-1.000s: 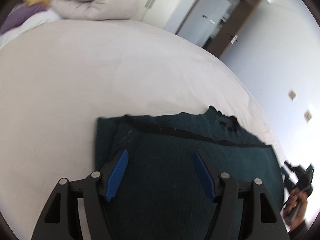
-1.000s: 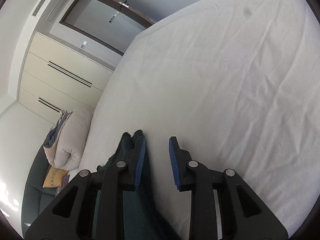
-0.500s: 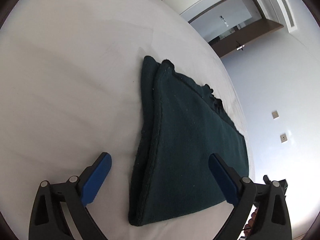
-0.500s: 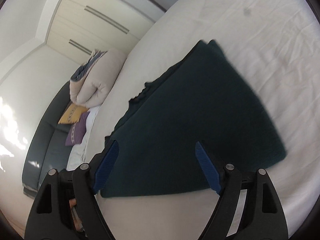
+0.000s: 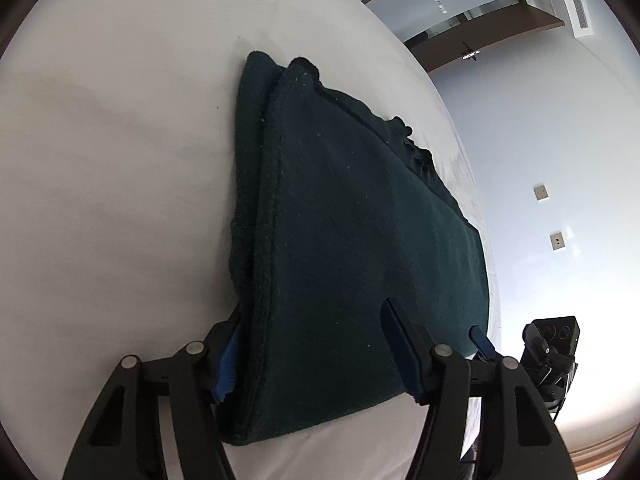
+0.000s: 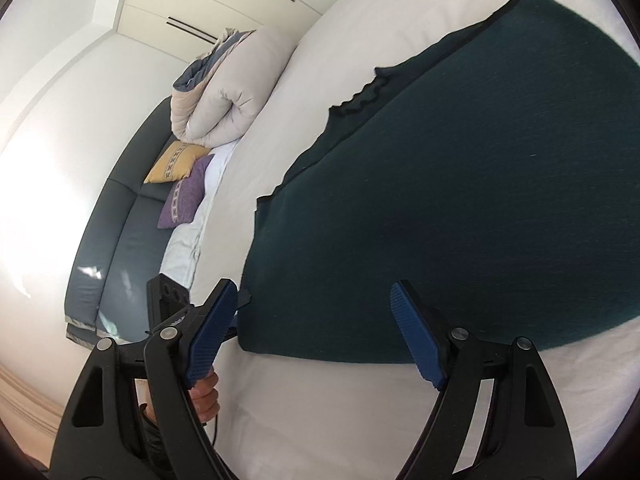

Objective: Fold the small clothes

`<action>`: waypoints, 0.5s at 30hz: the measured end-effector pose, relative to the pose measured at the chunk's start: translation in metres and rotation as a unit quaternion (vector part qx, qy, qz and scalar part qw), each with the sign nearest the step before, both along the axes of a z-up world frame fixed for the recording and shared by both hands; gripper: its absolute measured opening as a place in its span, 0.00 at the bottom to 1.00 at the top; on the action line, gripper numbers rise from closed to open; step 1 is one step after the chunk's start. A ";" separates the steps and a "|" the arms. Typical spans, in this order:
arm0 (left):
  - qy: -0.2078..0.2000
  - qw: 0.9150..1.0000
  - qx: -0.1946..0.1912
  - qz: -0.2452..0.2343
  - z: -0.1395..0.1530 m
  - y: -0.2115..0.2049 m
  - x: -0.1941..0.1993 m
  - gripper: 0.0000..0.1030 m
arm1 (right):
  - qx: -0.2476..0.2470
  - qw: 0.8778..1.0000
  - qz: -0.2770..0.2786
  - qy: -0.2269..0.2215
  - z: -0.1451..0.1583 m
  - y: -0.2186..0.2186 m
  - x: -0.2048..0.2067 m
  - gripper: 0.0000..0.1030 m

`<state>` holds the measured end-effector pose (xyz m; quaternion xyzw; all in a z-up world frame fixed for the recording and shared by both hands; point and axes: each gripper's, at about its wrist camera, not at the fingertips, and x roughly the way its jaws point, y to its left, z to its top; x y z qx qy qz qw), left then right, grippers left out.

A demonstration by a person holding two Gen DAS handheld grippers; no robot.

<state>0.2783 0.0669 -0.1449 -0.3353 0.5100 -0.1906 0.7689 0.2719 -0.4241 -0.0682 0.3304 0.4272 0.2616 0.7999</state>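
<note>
- White sheet covers the bed (image 5: 120, 160), which takes up most of both views; a brown door (image 5: 480, 36) stands at 1 o'clock in the left view, pale wardrobe fronts (image 6: 224, 4) at 11 o'clock in the right.
- Rolled duvet (image 6: 232, 80), a yellow cushion (image 6: 176, 162) and a purple cushion (image 6: 186, 198) lie at 10 o'clock, on a dark sofa (image 6: 120, 232).
- Dark green garment (image 5: 352, 240) lies folded flat on the sheet, long axis running from 6 toward 12 o'clock in the left view.
- Left gripper (image 5: 316, 356) straddles the garment's near left corner, jaws apart.
- Right gripper (image 6: 312, 340) hovers spread wide at its near edge.
</note>
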 end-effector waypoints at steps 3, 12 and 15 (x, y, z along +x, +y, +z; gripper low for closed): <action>0.027 0.997 -0.073 0.003 -0.009 0.009 0.003 0.48 | 0.009 1.000 0.006 0.006 0.002 0.005 0.001 0.77; 0.053 0.982 -0.178 0.035 -0.037 0.031 0.003 0.13 | -0.001 0.999 0.041 0.028 0.003 0.026 0.011 0.77; 0.044 0.979 -0.195 0.049 -0.036 0.035 0.001 0.12 | -0.001 0.998 0.050 0.039 -0.002 0.040 0.019 0.77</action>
